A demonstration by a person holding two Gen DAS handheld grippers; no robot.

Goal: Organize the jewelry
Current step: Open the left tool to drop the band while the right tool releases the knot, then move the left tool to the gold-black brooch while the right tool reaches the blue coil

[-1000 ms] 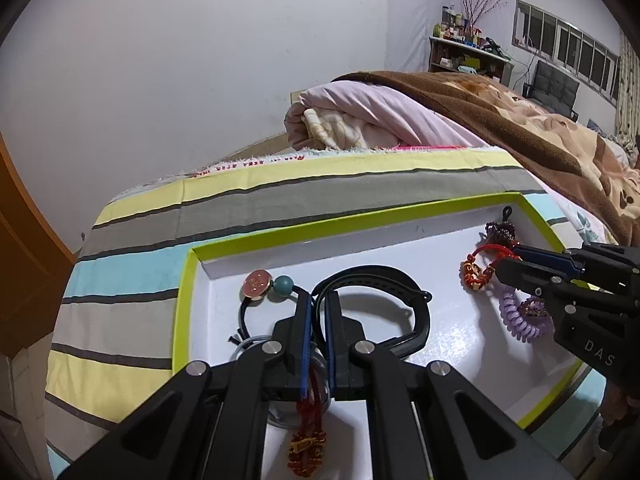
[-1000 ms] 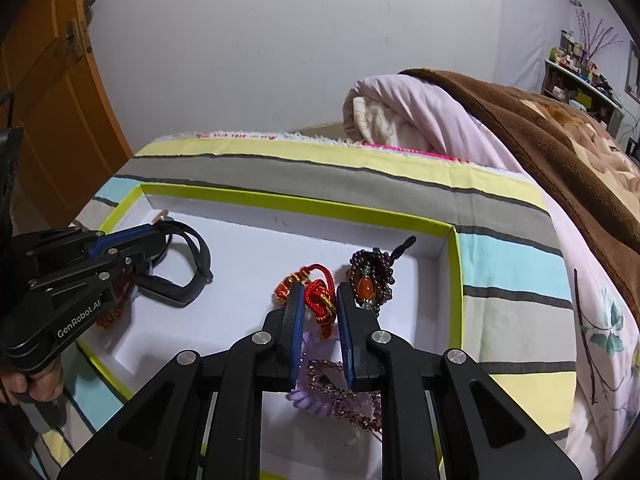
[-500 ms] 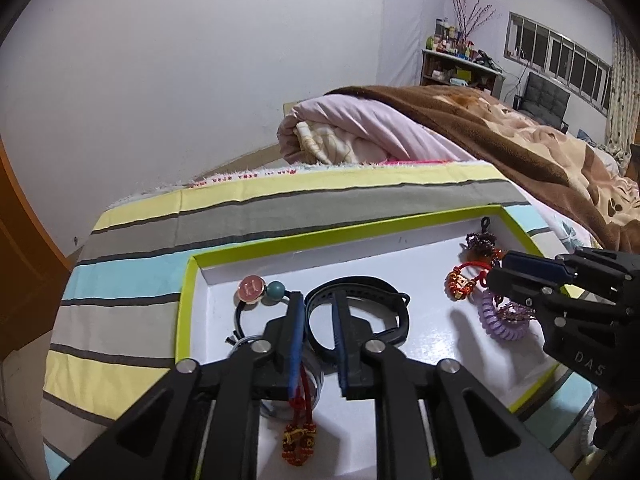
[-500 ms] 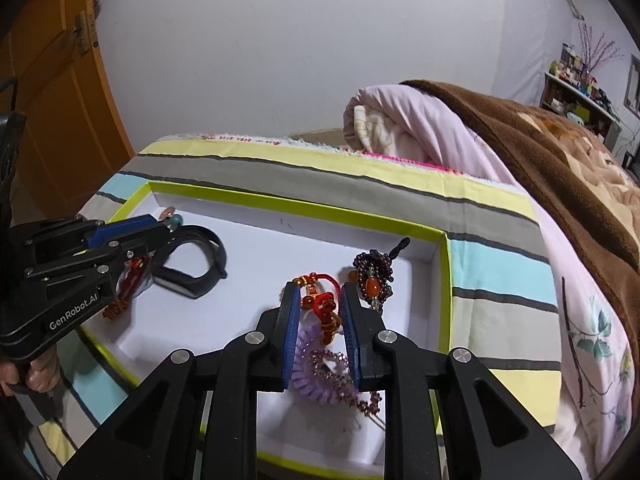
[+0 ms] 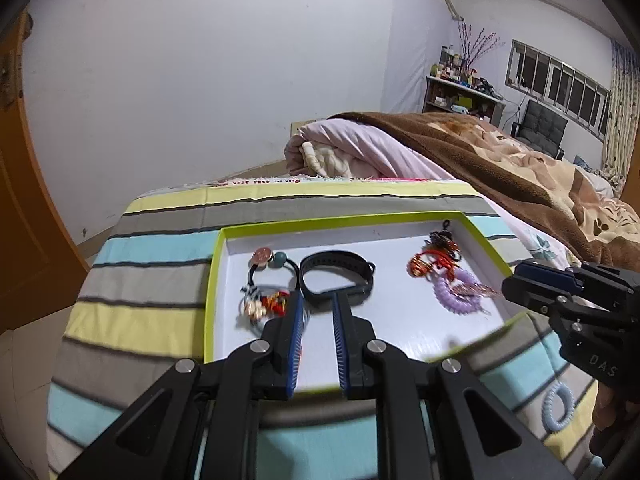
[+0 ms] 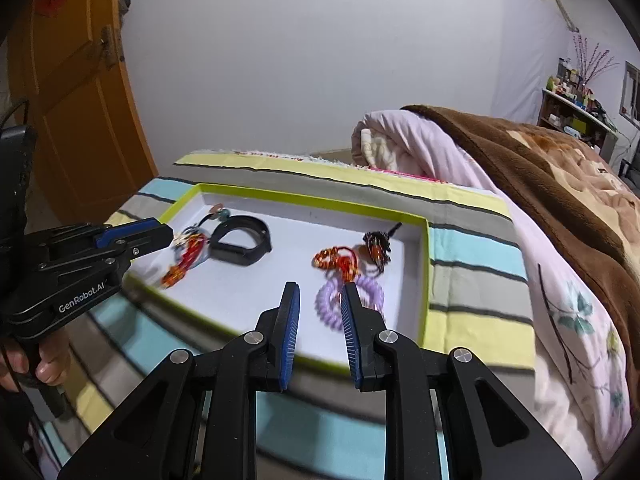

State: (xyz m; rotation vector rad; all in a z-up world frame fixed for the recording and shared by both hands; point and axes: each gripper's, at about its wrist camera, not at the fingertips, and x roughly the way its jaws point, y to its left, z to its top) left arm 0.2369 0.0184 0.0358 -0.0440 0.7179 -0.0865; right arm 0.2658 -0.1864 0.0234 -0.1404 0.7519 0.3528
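Note:
A white tray with a lime-green rim (image 5: 340,222) (image 6: 312,199) lies on the striped bed cover. In its left part are a black wristband (image 5: 340,276) (image 6: 242,240), a hair tie with a pink disc (image 5: 264,258) and a red charm cluster (image 5: 274,304) (image 6: 188,258). Its right part holds a red knotted bracelet (image 5: 428,262) (image 6: 336,260), a dark beaded charm (image 5: 442,240) (image 6: 376,246) and a purple spiral hair tie (image 5: 460,294) (image 6: 368,290). My left gripper (image 5: 316,300) (image 6: 168,236) hangs open above the tray's near left. My right gripper (image 6: 320,292) (image 5: 516,280) is open above the near right, gripping nothing.
A pale blue spiral hair tie (image 5: 558,404) lies on the cover outside the tray, near right. A rolled pink quilt (image 6: 404,148) and a brown blanket (image 5: 500,160) lie behind and to the right. An orange door (image 6: 76,92) stands at the left.
Both grippers opened and drew back and up from the tray. The left one let go of the red charm cluster; the right one let go of the jewelry by the purple spiral.

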